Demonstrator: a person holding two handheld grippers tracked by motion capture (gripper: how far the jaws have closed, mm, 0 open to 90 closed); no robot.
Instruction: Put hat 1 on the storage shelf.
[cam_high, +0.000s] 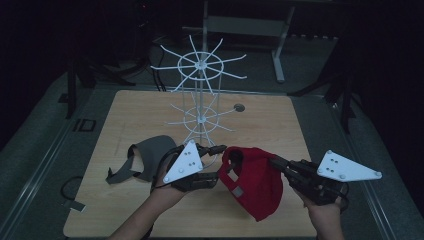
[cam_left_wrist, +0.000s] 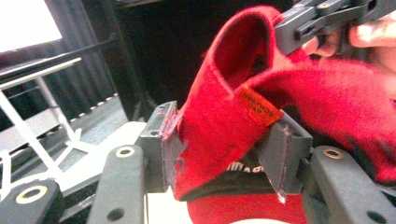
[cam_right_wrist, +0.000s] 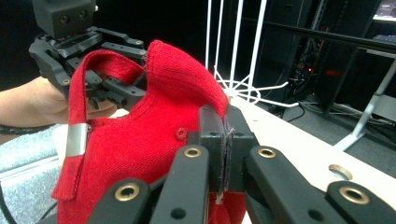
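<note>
Red cap held off the counter between two claws, rack not yet reached

Red knit fabric of the cap (cam_high: 252, 181) hangs above the near part of the wooden counter (cam_high: 280, 125): the right claw (cam_high: 274, 161) is clenched on the cap's edge, its pads pinching the cloth flat in the right gripper view, while the left claw (cam_left_wrist: 223, 149) stands released, jaws apart, with the cap's back band lying between them and no firm squeeze on it. Judging by this, the cap is lifted and being re-gripped, so hanging is still to come. Just beyond the left hand (cam_high: 165, 192), a grey cap (cam_high: 145, 159) lies flat, untouched. Farther back stands the white wire rack (cam_high: 200, 95), none of its hooks bearing a cap.
</note>
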